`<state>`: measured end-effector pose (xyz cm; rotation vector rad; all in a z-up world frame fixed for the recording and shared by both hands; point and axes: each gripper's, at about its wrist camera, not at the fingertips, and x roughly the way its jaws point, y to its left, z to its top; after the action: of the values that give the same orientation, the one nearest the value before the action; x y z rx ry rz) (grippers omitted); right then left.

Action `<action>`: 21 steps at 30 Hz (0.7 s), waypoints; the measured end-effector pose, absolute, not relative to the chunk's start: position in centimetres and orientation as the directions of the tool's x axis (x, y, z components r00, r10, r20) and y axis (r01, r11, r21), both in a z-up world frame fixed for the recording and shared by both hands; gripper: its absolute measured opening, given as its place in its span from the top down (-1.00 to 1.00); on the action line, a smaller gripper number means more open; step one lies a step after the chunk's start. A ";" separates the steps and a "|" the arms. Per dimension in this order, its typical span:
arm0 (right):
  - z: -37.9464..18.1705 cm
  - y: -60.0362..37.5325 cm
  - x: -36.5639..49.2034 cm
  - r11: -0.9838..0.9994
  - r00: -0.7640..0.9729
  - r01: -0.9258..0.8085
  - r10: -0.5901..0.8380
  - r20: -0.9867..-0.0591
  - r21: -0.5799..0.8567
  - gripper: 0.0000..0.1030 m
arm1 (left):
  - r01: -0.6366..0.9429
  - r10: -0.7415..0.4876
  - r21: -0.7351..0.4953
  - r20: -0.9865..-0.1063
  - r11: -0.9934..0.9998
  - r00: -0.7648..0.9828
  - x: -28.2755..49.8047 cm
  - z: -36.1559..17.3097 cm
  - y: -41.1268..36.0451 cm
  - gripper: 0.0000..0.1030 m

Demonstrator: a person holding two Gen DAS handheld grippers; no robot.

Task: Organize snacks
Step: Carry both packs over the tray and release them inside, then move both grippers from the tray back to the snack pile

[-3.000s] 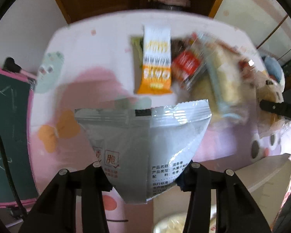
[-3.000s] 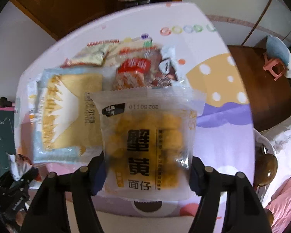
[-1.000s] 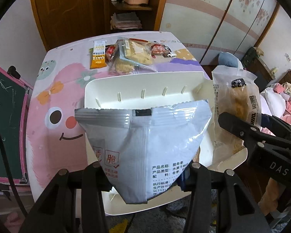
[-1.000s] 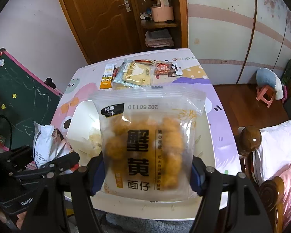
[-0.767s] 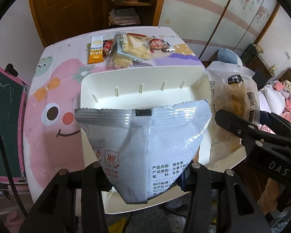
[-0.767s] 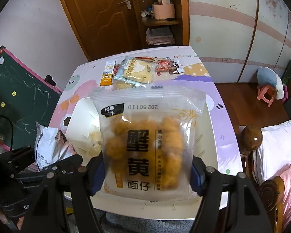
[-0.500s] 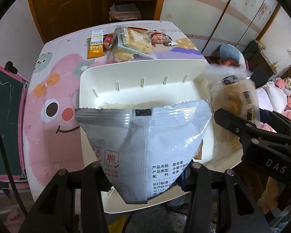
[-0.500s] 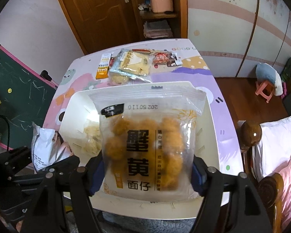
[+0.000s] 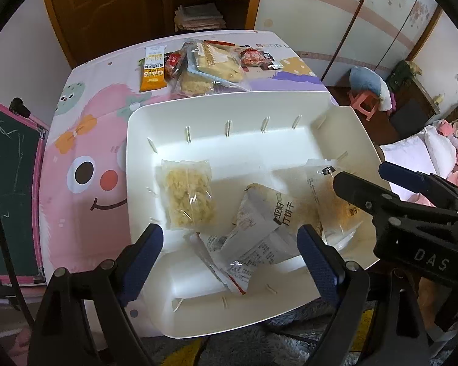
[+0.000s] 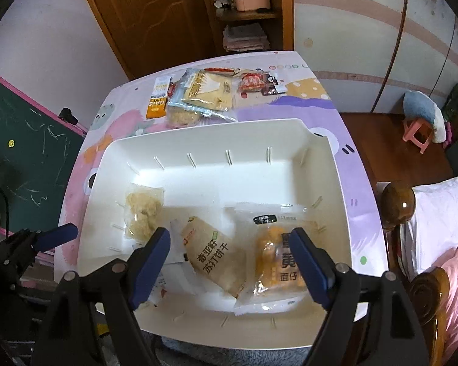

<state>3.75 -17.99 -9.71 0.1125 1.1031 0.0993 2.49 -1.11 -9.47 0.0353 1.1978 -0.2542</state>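
Your left wrist view shows the right gripper (image 9: 381,180) as a black frame with blue pads coming in over the right side of the white bin (image 9: 229,116), and the grey packet (image 9: 253,244) lying crumpled in the near part of the bin; your right wrist view hides most of this packet behind its own left finger, but it shows the print of the orange crab-roe snack bag (image 10: 274,262) clearly, and the left gripper (image 10: 45,241) only as a dark frame beside the left wall of the bin. Both of your hands point the tools steeply down over the near half of the bin. The left gripper (image 9: 229,250) has just been opening its jaws; they stand wide apart and the grey packet lies below them on the bin floor, not pressed by the pads. The right gripper (image 10: 229,256) has also just been opening and is spread wide; the orange bag lies flat in the near right part of the bin, free of the pads. Between these two lies a beige cracker pack (image 10: 216,253), and a clear noodle pack (image 9: 187,195) lies toward the left wall. Beyond the far wall of the bin, more snacks (image 10: 198,94) lie in a heap on the table (image 10: 290,103).
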 end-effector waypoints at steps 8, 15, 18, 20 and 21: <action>-10.2 -18.0 3.9 0.990 0.432 -0.020 0.137 -0.892 0.142 -0.57 | 0.220 -0.172 -0.102 -0.928 0.970 0.329 2.6 -9.7 -1.3 -0.72; -10.5 -18.1 4.1 0.989 0.421 -0.025 0.143 -0.896 0.146 -0.57 | 0.222 -0.171 -0.101 -0.931 0.970 0.323 2.7 -9.9 -1.4 -0.72; -10.7 -18.0 4.3 0.989 0.415 -0.026 0.146 -0.898 0.148 -0.57 | 0.223 -0.170 -0.100 -0.932 0.970 0.320 2.9 -10.0 -1.4 -0.72; -10.7 -17.9 4.3 0.989 0.412 -0.030 0.146 -0.899 0.147 -0.57 | 0.224 -0.170 -0.100 -0.933 0.969 0.317 3.0 -10.1 -1.4 -0.72; -10.8 -17.8 4.3 0.989 0.411 -0.032 0.147 -0.900 0.147 -0.57 | 0.224 -0.169 -0.100 -0.934 0.969 0.316 3.0 -10.2 -1.4 -0.72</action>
<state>4.35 -17.83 -10.76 0.1122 1.1421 0.1129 3.02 -1.36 -10.20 0.0515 1.2222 -0.2594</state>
